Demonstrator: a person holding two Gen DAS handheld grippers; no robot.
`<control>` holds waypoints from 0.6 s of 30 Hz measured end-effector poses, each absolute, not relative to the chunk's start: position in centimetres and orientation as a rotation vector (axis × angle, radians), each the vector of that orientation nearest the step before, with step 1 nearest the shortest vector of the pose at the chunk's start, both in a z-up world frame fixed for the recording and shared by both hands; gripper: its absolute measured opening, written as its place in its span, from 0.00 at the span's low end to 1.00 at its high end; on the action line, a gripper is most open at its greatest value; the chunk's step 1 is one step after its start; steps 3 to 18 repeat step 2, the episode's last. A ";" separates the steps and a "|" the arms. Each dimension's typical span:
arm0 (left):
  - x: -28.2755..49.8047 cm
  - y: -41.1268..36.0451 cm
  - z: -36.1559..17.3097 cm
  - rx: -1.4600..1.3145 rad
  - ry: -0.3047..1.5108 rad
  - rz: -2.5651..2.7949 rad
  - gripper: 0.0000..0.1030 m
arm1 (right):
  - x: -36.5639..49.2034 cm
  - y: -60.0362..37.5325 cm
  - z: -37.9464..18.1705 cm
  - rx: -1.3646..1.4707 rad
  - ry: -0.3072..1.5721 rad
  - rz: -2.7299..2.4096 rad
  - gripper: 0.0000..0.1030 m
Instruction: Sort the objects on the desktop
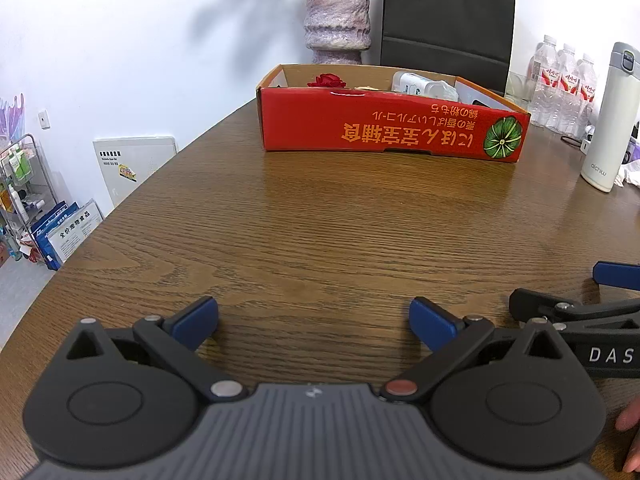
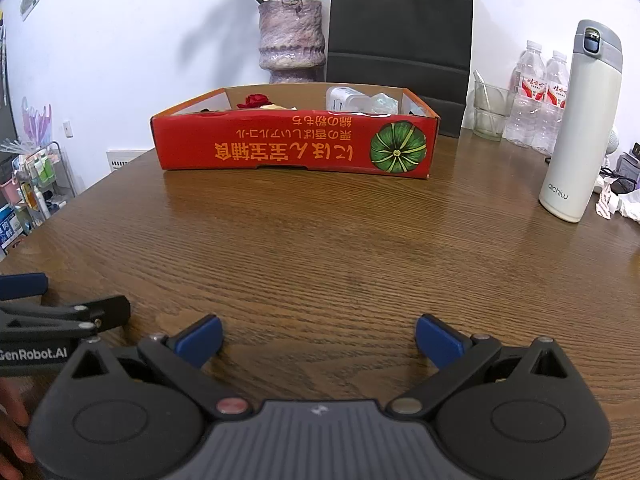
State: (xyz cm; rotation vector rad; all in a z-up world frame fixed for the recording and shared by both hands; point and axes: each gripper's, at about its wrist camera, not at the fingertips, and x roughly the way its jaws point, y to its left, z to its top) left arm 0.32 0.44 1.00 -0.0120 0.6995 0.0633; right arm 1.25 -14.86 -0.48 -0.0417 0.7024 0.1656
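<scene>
Red cardboard is what I see first: the box [image 1: 384, 128] sits in the upper middle of the left view, on the brown wooden table [image 1: 320, 232], far from my fingers. In the right view it is in the upper middle too.

Inside the box I can see a red flower [image 1: 331, 80] near the left end and a white plastic thing [image 1: 416, 84] with a crinkly clear wrap beside it, more to the right. The front wall hides most of them, so I cannot tell what else is in there.

My left gripper [image 1: 314, 320] is at the bottom of its view, with the blue pads spread wide and nothing between them. My right gripper [image 2: 319, 338] is the same: wide apart and empty, low over the bare wood.

I think the flower is very light and soft. It would squash, so I would pinch it gently, low down where it is firmer. The white thing looks hard and smooth, maybe a bit slippery, so I would take it across its narrow sides with a firmer squeeze. The wrap looks thin and floppy.

At the right edge of both views stands a tall white flask [image 2: 576, 128]. It looks heavy, stiff and smooth, and tall enough to tip over. I would hold it around the middle of its body, not by the grey lid.
</scene>
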 end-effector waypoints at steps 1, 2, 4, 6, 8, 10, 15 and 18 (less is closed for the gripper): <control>0.3 0.4 1.0 -0.011 0.700 0.064 1.00 | 1.3 -14.9 -0.5 -0.041 0.702 0.166 1.00; 0.3 0.4 1.0 -0.011 0.700 0.064 1.00 | 1.3 -14.9 -0.5 -0.042 0.702 0.166 1.00; 0.3 0.4 1.0 -0.011 0.700 0.064 1.00 | 1.3 -14.9 -0.5 -0.042 0.702 0.166 1.00; 0.3 0.4 1.0 -0.011 0.700 0.064 1.00 | 1.3 -14.9 -0.5 -0.042 0.702 0.166 1.00; 0.3 0.4 1.0 -0.011 0.700 0.064 1.00 | 1.3 -14.9 -0.5 -0.042 0.702 0.166 1.00; 0.3 0.4 1.0 -0.011 0.700 0.064 1.00 | 1.3 -14.9 -0.5 -0.042 0.702 0.166 1.00; 0.3 0.4 1.0 -0.011 0.700 0.064 1.00 | 1.3 -14.9 -0.5 -0.042 0.702 0.166 1.00; 0.3 0.4 1.0 -0.011 0.700 0.064 1.00 | 1.3 -14.9 -0.5 -0.042 0.702 0.166 1.00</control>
